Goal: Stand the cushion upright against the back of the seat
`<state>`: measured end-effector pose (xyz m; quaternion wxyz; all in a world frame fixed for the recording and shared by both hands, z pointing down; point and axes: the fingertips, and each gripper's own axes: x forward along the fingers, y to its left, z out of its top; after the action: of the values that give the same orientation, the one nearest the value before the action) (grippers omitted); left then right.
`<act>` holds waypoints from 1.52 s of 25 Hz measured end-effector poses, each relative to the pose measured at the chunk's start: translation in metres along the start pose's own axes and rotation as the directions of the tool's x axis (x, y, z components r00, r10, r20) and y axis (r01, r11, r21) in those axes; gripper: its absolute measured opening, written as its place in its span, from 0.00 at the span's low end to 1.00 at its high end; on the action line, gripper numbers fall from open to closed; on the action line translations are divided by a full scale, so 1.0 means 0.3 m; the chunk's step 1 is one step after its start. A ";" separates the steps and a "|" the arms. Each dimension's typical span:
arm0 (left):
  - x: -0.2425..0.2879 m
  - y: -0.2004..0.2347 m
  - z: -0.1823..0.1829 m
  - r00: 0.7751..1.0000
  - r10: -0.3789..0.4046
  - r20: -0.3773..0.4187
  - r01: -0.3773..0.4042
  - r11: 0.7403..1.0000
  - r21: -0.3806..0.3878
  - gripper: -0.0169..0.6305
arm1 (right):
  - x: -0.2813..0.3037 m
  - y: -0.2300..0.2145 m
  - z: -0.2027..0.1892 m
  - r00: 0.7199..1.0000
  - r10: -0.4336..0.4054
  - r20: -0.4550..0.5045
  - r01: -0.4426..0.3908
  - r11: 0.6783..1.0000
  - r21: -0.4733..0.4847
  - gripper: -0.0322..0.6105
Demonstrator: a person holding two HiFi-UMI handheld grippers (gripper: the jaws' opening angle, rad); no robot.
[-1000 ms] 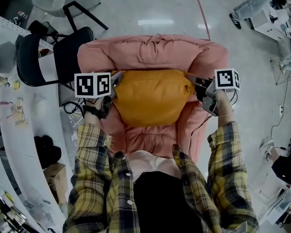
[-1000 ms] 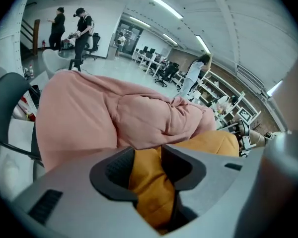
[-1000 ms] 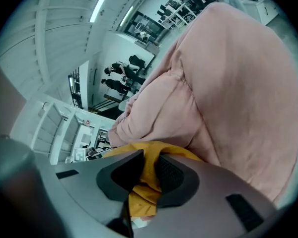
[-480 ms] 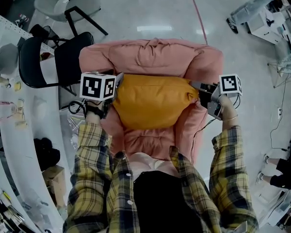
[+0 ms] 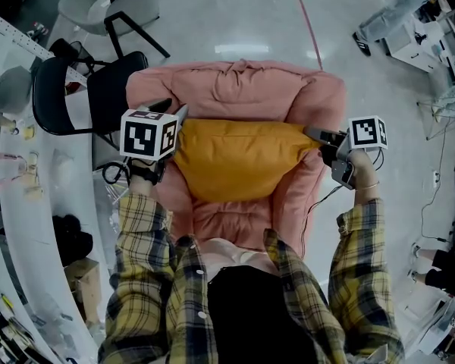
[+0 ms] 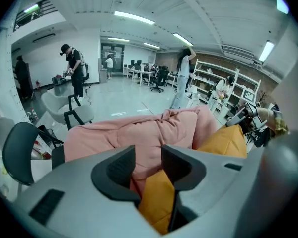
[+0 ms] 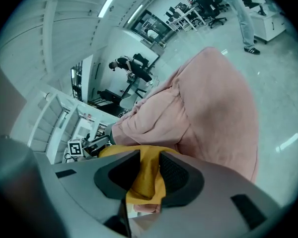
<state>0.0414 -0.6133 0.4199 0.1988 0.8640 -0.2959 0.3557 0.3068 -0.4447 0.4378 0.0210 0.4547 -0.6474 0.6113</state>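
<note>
**Cushion held at both upper corners, part-way to upright**

Head view: one orange cushion (image 5: 235, 158) lies in the hollow of one pink armchair (image 5: 235, 82), its upper edge close under the armchair's backrest and its lower edge toward the armchair's front. Two grippers are in use. The left gripper (image 5: 180, 117) is at the cushion's corner on the armchair's left arm; the right gripper (image 5: 313, 133) is at the opposite corner on the armchair's right arm. One black chair (image 5: 68, 89) stands beside the armchair's left arm.

Left gripper view: the left gripper (image 6: 148, 158) stands narrow, pinching a corner of the cushion (image 6: 156, 202) deep between its jaws, with the armchair (image 6: 139, 130) behind.

Right gripper view: the right gripper (image 7: 149, 163) has its jaws opening, and a fold of the cushion (image 7: 146, 180) fills the gap between them, in front of the armchair (image 7: 208, 108).

Progress, as judged: the cushion is gripped and raised at its top edge but leans rather than stands; tipping it flat against the backrest and letting go remain
</note>
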 end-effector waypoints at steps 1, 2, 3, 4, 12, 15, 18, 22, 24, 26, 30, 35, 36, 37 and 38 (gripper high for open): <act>-0.018 -0.001 0.020 1.000 0.002 0.020 -0.002 1.000 0.000 0.28 | -0.010 0.003 0.003 1.000 -0.014 -0.002 0.014 1.000 -0.018 0.23; -0.036 -0.006 0.039 0.999 0.004 0.039 -0.005 1.000 0.004 0.28 | -0.021 0.010 0.008 1.000 -0.020 0.000 0.020 0.999 -0.029 0.23; -0.052 -0.013 0.057 0.998 0.006 0.056 -0.006 1.000 0.011 0.28 | -0.033 0.019 0.014 1.000 -0.022 0.006 0.022 0.999 -0.039 0.23; -0.067 -0.024 0.074 0.998 0.005 0.070 -0.006 1.000 0.020 0.28 | -0.046 0.027 0.021 1.000 -0.026 0.013 0.027 0.998 -0.052 0.23; -0.155 -0.123 0.138 0.989 -0.029 0.142 0.020 0.997 0.070 0.28 | -0.129 0.104 0.035 0.989 -0.106 0.102 0.131 0.949 -0.286 0.23; -0.186 -0.164 0.149 0.983 -0.048 0.175 0.034 0.996 0.080 0.28 | -0.185 0.151 0.050 0.972 -0.124 0.202 0.199 0.891 -0.408 0.23; -0.208 -0.212 0.154 0.975 -0.078 0.208 0.059 0.993 0.098 0.28 | -0.231 0.236 0.047 0.953 -0.093 0.287 0.236 0.822 -0.518 0.23; -0.256 -0.292 0.141 0.972 -0.102 0.214 0.082 0.991 0.103 0.28 | -0.276 0.350 0.015 0.931 -0.015 0.364 0.242 0.772 -0.588 0.23; -0.280 -0.337 0.133 0.965 -0.126 0.229 0.104 0.989 0.105 0.27 | -0.295 0.398 -0.012 0.921 0.021 0.388 0.239 0.758 -0.607 0.23; -0.311 -0.390 0.124 0.956 -0.153 0.251 0.130 0.986 0.104 0.27 | -0.314 0.437 -0.046 0.912 0.049 0.407 0.237 0.748 -0.620 0.22; -0.386 -0.517 0.098 0.930 -0.212 0.299 0.186 0.976 0.111 0.25 | -0.360 0.497 -0.126 0.886 0.106 0.451 0.232 0.742 -0.630 0.21; -0.516 -0.707 0.035 0.890 -0.284 0.356 0.259 0.959 0.118 0.20 | -0.463 0.608 -0.278 0.840 0.187 0.508 0.247 0.703 -0.667 0.16; -0.549 -0.752 0.020 0.878 -0.301 0.372 0.276 0.954 0.119 0.19 | -0.491 0.637 -0.316 0.831 0.207 0.516 0.251 0.689 -0.680 0.16; -0.583 -0.797 0.004 0.865 -0.317 0.389 0.295 0.948 0.118 0.18 | -0.519 0.666 -0.358 0.822 0.227 0.523 0.253 0.677 -0.691 0.15; -0.619 -0.843 -0.016 0.851 -0.333 0.406 0.315 0.942 0.114 0.17 | -0.549 0.693 -0.402 0.813 0.248 0.527 0.253 0.666 -0.702 0.15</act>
<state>0.0979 -0.3533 0.2534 0.1686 0.9615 -0.1741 0.1292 0.2116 -0.2876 0.2115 0.0067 0.5704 -0.8122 0.1218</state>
